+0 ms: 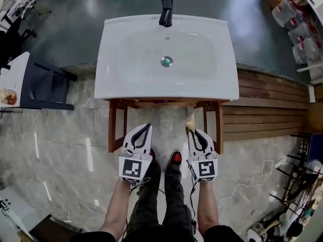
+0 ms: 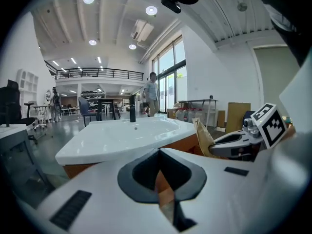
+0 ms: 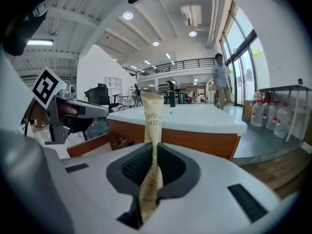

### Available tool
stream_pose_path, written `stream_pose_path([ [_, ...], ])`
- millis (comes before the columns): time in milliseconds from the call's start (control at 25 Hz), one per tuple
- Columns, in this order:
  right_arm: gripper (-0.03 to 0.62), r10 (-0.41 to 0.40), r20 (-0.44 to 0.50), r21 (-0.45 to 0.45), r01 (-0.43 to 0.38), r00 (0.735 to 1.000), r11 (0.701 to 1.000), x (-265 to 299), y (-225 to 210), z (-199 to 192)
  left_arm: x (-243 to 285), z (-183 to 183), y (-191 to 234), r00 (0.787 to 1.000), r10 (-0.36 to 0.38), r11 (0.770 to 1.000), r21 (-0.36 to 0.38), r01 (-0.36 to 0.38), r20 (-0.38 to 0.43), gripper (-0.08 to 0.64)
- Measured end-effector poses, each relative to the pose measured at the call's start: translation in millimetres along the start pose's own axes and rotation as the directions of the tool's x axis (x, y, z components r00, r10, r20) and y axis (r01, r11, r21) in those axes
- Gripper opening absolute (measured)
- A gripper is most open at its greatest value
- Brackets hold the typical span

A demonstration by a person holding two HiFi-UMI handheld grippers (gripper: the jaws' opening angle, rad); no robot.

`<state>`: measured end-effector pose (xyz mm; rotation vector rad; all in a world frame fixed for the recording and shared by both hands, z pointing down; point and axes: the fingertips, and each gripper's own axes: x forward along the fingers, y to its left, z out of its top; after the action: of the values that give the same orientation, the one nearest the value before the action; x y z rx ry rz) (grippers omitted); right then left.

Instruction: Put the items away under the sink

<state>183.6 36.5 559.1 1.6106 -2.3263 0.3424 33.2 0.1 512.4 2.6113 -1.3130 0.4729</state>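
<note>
The white sink (image 1: 151,91) with a black tap (image 1: 166,10) rests on a wooden frame (image 1: 112,130), and I stand in front of it. My right gripper (image 1: 193,131) is shut on a beige paper toothbrush packet (image 1: 190,120), which stands upright between the pads (image 3: 152,130) below the sink's front edge. My left gripper (image 1: 147,127) hangs beside it at the same height, its jaws closed with nothing in them; only the wood shows through the slit (image 2: 165,199). The packet (image 2: 204,138) and right gripper (image 2: 243,141) also appear in the left gripper view.
A dark chair (image 1: 48,84) and a white table stand at the left. Wooden decking (image 1: 272,107) lies to the right of the sink, with water bottles (image 1: 298,29) beyond it. Cables (image 1: 252,179) trail on the marble floor at the right. My feet (image 1: 175,158) are between the grippers.
</note>
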Motion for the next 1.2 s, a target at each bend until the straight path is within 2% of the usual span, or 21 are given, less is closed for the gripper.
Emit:
stream_pose_path([
  [160, 0.054, 0.018, -0.028, 0.011, -0.018, 0.999, 1.000, 7, 2, -29, 6, -30, -2, 1.000, 0.015, 1.000, -0.020, -0.015, -0.028, 0.006],
  [440, 0.054, 0.024, -0.024, -0.012, -0.025, 0.999, 1.000, 26, 0, -52, 16, -60, 2, 0.999, 0.029, 0.999, -0.038, -0.030, -0.037, 0.006],
  [880, 0.054, 0.020, 0.039, -0.063, -0.017, 0.999, 0.998, 79, -19, -119, 48, -155, 1, 0.998, 0.042, 0.999, -0.027, -0.043, -0.039, 0.006],
  [1200, 0.054, 0.013, 0.086, -0.118, -0.003, 0.996, 0.993, 122, -41, -153, 78, -198, 14, 0.998, 0.056, 0.998, -0.011, -0.056, -0.006, 0.006],
])
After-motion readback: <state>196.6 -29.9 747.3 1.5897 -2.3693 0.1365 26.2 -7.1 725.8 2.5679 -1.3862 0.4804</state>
